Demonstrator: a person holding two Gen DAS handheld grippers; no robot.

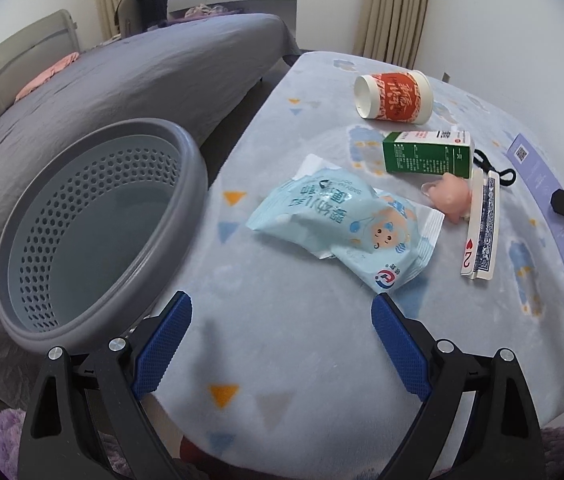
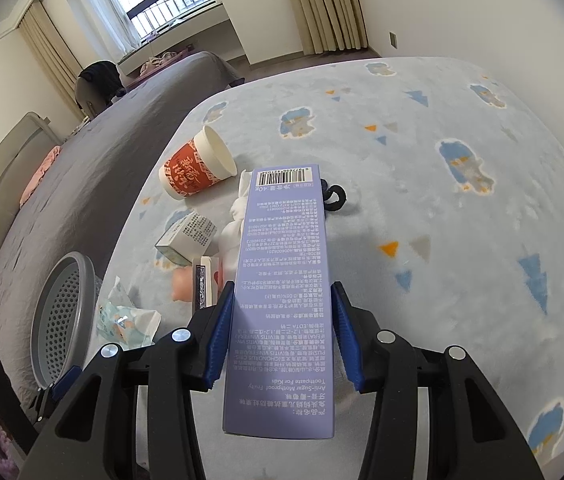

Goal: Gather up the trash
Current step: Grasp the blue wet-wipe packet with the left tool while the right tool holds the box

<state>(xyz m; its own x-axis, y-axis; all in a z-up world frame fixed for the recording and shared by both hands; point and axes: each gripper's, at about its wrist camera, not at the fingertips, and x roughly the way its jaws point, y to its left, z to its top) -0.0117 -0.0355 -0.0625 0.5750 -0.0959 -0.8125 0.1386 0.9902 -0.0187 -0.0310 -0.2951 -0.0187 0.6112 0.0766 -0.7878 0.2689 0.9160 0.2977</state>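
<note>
Blue-padded, the right gripper pinches the lilac toothpaste box by its long sides, above the blanket. The left gripper is spread wide and holds nothing, just short of the wipes packet. The grey basket sits left of it; a paper cup lies tipped beyond.
</note>
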